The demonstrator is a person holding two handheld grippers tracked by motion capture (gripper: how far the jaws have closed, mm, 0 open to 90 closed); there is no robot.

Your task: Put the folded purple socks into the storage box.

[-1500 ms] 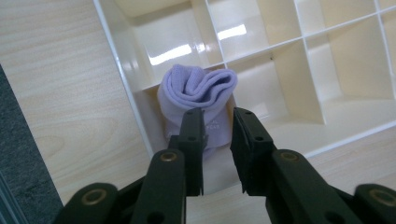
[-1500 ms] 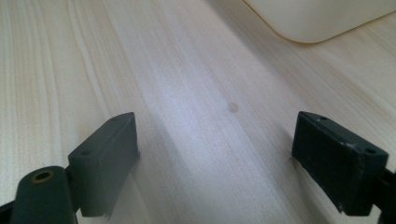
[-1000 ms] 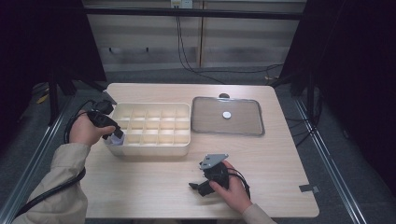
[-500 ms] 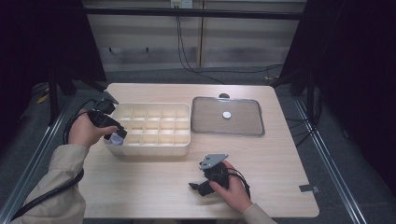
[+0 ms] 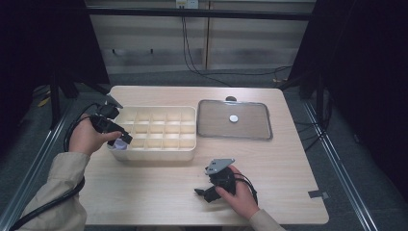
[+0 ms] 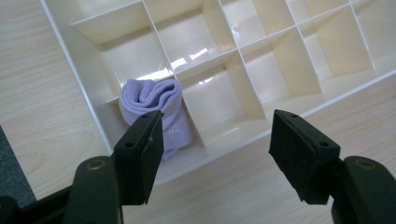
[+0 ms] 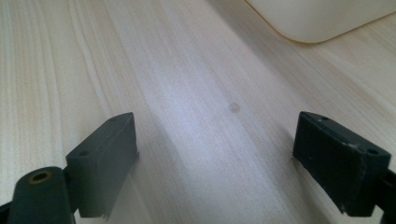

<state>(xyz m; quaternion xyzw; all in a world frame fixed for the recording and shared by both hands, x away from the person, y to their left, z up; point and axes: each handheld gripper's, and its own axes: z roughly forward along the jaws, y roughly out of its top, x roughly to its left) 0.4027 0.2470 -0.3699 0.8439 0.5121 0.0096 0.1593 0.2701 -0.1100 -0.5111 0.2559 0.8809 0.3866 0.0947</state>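
Showing the rolled sock [image 6: 152, 105] plainly: left gripper [image 6: 217, 144] view.

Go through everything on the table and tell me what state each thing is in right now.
Left gripper: open, holding nothing, over the organizer's corner.
Right gripper: open, holding nothing, low over the bare table.
Purple sock: rolled up, lying in a corner compartment.
Organizer box: uncovered, other visible compartments empty.
Lid: off, lying flat beside the box.

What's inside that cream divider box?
A rolled lilac sock sits in a corner cell of the box. The other cells in sight look bare. The open left gripper hides the sock's near end; whatever lies under the sock is covered.
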